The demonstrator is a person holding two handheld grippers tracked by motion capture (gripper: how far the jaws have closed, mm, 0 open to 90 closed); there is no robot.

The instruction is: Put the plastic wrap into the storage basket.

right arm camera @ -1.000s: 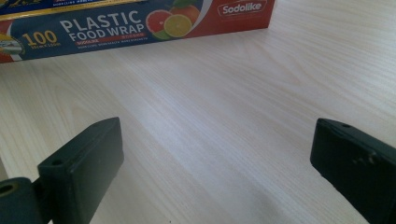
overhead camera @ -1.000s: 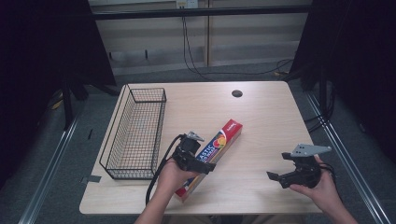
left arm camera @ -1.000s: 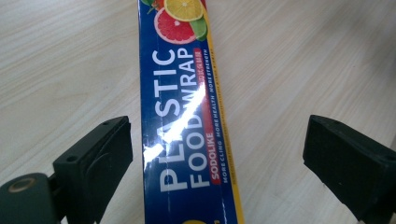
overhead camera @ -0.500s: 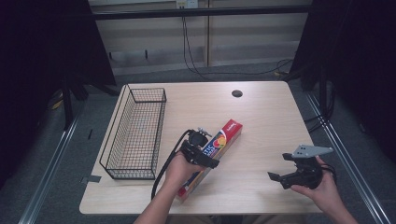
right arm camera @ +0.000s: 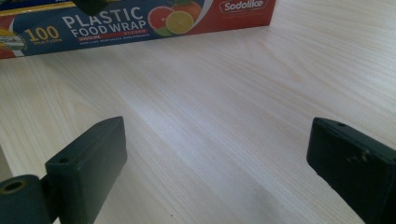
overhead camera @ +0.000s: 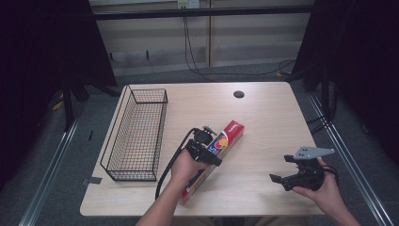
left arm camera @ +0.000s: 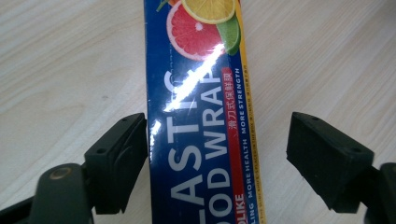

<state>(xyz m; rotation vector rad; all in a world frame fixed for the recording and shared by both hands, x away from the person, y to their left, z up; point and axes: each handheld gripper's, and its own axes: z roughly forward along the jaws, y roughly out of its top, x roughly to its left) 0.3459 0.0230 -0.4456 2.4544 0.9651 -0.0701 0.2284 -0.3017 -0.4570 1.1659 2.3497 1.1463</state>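
Note:
A long plastic food wrap box (overhead camera: 231,133), blue and red with citrus pictures, lies slantwise on the wooden table (overhead camera: 268,117). My left gripper (overhead camera: 205,149) is set down over the middle of the box (left arm camera: 201,116), one jaw on each long side. Its jaws have just been closing. In the left gripper view (left arm camera: 217,158) one jaw touches the box's edge and the other stands a gap off, so it is open. My right gripper (overhead camera: 281,179) hovers open near the table's front right with nothing between its jaws (right arm camera: 215,163). It faces the box (right arm camera: 140,18).
A black wire basket (overhead camera: 148,90) stands along the table's left side, with nothing in it. A round cable hole (overhead camera: 238,94) sits at the back of the table. Bare wood lies between the box and the right gripper.
My left gripper has moved right and forward onto the box, and its jaws have narrowed around it. The right gripper has stayed where it was.

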